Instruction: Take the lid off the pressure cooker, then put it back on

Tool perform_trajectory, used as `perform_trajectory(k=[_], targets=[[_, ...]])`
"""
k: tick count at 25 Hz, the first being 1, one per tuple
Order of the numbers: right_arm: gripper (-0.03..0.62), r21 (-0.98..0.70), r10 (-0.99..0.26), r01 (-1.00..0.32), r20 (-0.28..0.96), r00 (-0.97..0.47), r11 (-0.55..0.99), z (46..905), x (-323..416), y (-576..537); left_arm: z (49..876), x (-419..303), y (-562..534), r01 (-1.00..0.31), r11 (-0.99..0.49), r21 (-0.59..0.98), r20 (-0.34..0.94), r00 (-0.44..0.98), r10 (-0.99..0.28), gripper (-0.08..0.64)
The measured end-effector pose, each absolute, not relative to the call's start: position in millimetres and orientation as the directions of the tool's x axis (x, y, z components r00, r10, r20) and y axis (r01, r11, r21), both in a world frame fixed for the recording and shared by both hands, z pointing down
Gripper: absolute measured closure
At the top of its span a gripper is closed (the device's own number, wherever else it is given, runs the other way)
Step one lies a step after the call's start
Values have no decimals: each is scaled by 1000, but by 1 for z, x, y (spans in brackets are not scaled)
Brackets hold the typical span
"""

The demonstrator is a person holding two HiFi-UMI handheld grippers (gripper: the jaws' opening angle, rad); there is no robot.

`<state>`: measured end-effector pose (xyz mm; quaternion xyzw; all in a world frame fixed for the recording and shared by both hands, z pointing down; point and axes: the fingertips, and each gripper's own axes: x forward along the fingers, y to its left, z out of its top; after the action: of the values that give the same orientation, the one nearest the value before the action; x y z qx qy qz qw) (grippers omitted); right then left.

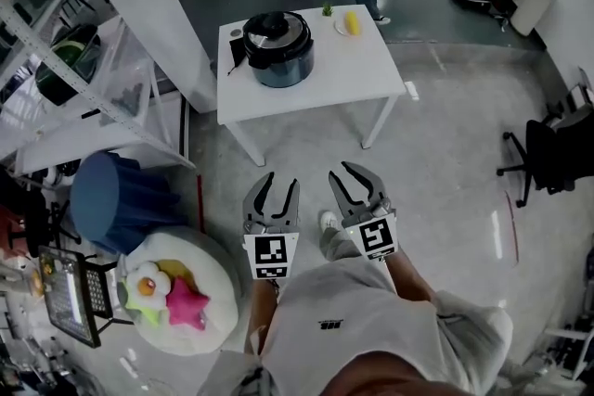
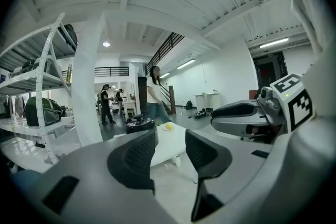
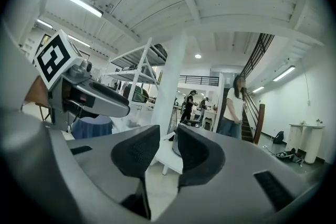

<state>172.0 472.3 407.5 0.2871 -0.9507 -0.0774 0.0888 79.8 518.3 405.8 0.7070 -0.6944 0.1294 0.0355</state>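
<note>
Far from both claws, on the left part of the counter (image 1: 343, 70): the cooker (image 1: 278, 51), lid (image 1: 276, 28) seated on top. Lies straight ahead and well apart, with bare floor between.

At the near edge of the scene: left claw (image 1: 279, 185) and right claw (image 1: 345, 177), side by side, pointing far, toward the counter. Both spread, nothing between the jaws. Confirmed in each gripper view, with only the distant counter and cooker through the gap.

Sits almost dead ahead of the left claw and a little left of the right claw's line, so slightly nearer the left, though hardly by much. Round and upright, with no long axis to speak of, so no need to turn either claw to suit it.

Probably calls for a walk-up first, then a reach down onto the lid from above. Not yet begun, by the look of it. Beyond the counter, a person crossing the floor; worth minding on the approach.
</note>
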Motion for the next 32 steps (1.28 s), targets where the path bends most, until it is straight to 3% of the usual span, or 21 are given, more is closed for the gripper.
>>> perform_trajectory(k=[19,32], targets=[[479,161,-499,-478,131,-857,864,410,119,279,404,33,326,-991,8,-136,272,-45,-961,370],[482,133,-469,-452,153,-870,882,421,88,215,414,3,272,-989,50,-136,287,-88,-954,371]])
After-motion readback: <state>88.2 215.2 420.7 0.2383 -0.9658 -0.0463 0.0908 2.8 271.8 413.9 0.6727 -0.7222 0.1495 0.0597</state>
